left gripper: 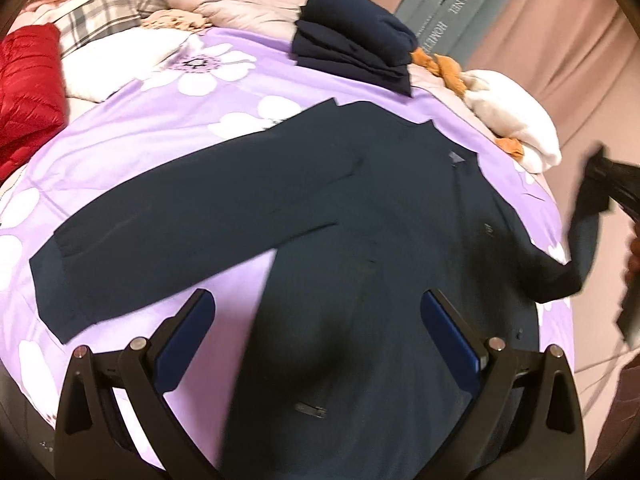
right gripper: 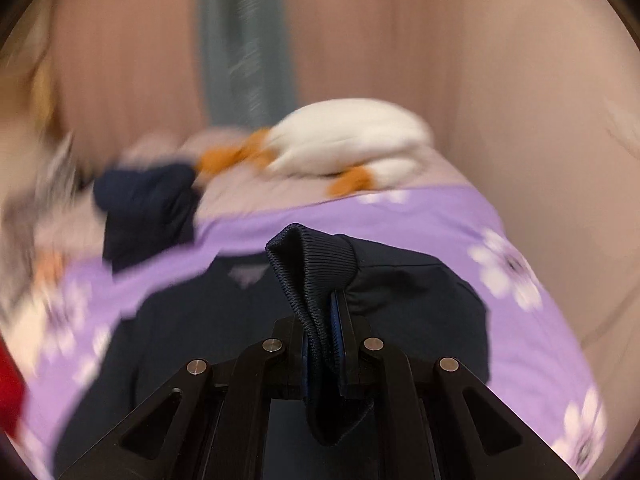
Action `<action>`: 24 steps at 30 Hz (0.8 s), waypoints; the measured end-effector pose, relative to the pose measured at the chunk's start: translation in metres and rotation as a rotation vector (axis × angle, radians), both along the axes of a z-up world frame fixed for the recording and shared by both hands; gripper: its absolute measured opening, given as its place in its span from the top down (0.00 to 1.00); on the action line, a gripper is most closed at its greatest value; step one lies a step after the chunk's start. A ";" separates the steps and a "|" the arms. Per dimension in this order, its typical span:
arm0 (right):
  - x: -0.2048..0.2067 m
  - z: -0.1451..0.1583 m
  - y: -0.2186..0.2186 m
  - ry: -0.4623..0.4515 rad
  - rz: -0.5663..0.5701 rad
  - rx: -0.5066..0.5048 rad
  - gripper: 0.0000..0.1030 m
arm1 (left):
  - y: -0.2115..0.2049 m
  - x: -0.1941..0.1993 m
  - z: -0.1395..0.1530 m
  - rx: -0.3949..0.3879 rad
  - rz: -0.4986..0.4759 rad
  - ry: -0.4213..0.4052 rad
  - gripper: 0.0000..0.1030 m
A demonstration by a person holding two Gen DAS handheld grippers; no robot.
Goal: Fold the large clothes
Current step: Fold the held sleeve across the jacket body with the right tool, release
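A dark navy long-sleeved garment [left gripper: 360, 208] lies spread on the purple flowered bedsheet [left gripper: 160, 128], its left sleeve stretched out flat to the left. My left gripper [left gripper: 318, 312] is open and empty, hovering above the garment's lower body. My right gripper [right gripper: 323, 320] is shut on the ribbed cuff [right gripper: 304, 264] of the right sleeve and holds it lifted above the bed. In the left wrist view the right gripper [left gripper: 600, 184] shows at the right edge with the sleeve hanging from it. The right wrist view is blurred.
A folded navy pile [left gripper: 352, 36] lies at the far side of the bed. A white and orange plush toy [left gripper: 512, 120] lies at the bed's right edge. A red puffer jacket [left gripper: 28, 92], plaid cloth and pink bedding lie at left and back.
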State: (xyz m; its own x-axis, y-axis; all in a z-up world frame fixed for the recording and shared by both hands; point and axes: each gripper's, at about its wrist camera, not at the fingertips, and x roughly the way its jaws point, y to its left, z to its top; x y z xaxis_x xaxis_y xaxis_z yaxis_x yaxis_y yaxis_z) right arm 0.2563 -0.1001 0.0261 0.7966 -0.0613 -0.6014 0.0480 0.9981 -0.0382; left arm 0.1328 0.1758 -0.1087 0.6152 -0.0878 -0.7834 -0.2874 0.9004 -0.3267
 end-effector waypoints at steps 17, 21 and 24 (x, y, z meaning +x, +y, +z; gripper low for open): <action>0.018 -0.145 0.115 0.260 0.503 0.006 0.43 | 0.004 0.042 -0.030 -0.015 -0.062 0.002 0.00; 0.020 -0.119 0.027 0.171 0.427 0.268 0.29 | -0.013 0.065 -0.021 -0.065 -0.127 -0.061 0.00; 0.030 -0.120 -0.050 0.117 0.258 0.295 0.29 | -0.035 0.090 -0.014 -0.134 -0.193 -0.095 0.02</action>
